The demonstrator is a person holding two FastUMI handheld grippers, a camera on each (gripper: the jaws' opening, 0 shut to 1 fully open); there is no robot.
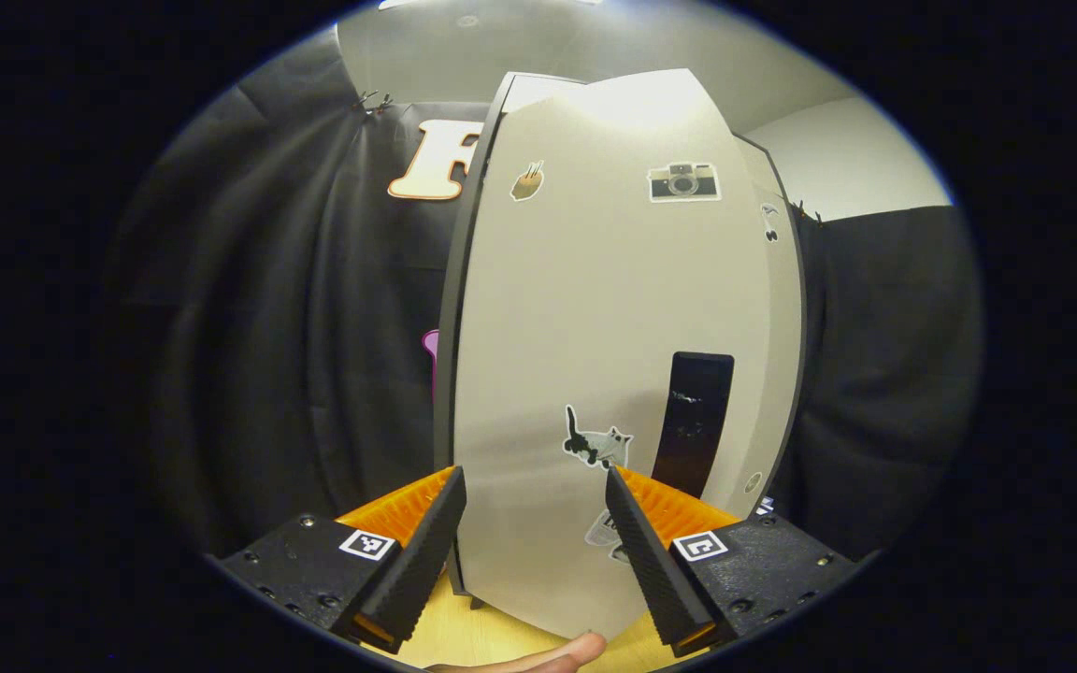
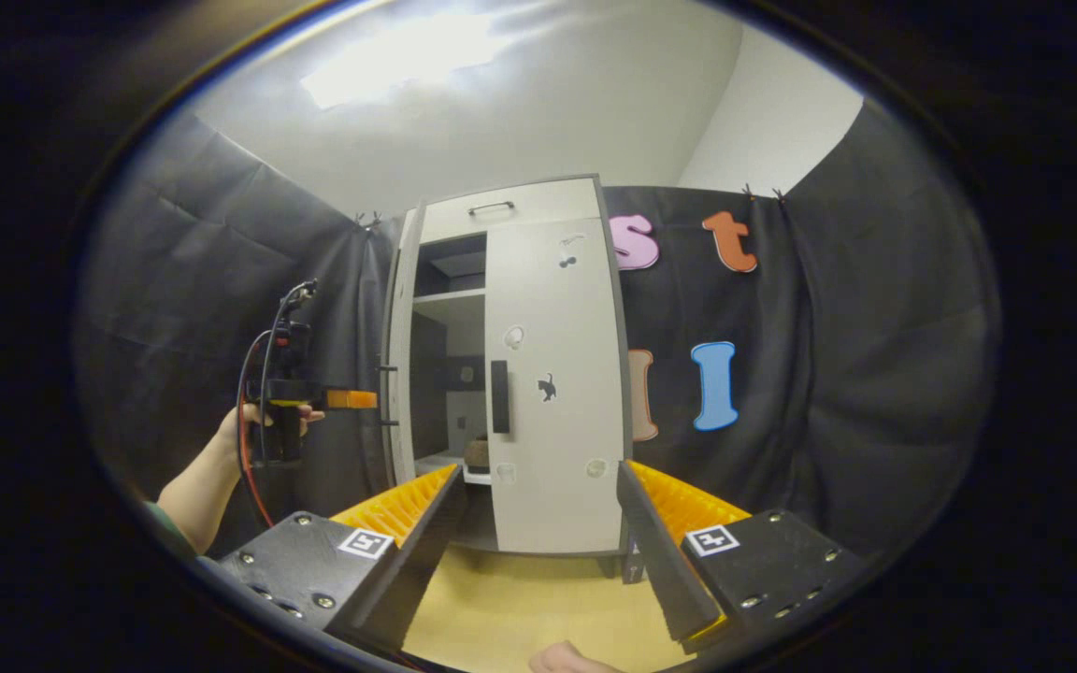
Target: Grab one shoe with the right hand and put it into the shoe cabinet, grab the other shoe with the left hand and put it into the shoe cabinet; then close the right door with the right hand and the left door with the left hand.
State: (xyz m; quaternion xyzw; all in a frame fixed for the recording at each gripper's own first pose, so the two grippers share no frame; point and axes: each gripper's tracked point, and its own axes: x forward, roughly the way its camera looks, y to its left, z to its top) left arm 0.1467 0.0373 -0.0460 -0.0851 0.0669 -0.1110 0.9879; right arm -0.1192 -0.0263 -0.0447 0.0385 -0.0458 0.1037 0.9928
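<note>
my left claw [image 1: 536, 500] is released, jaws spread wide and gripping nothing; the left door [image 1: 613, 355] stands right in front of it, its pale face rising between the two fingers, though i cannot tell whether either finger touches it; a fingertip [image 1: 576, 650] shows at the bottom edge, over the wooden floor [image 1: 464, 636]. my right claw [image 2: 538, 500] is also released, jaws wide, nothing between them; it sits back from the cabinet [image 2: 510, 365], well apart from it, and looks straight at its front.

from the right gripper view the right door [image 2: 557, 383] lies flat across the cabinet's right half, while the left door is swung outward, seen edge-on, and the left half stands open, showing shelves [image 2: 450, 294] and a dark interior; low inside, on the bottom shelf, i can see a small brownish shape that may be a shoe [image 2: 477, 453], too small to be sure; the left claw is seen farther off just beside the open door's edge, held by a hand [image 2: 253, 425] with cables trailing from it.

the doors are off-white with dark edges; each has a black vertical handle [image 1: 693, 421], and a drawer with a metal pull [image 2: 491, 207] tops the cabinet. no readable writing on the doors, just stickers: a camera [image 1: 683, 181], a black-and-white cat [image 1: 597, 442], a brown cup-like one [image 1: 526, 182]; each claw carries square black-and-white markers [image 1: 699, 545].
</note>
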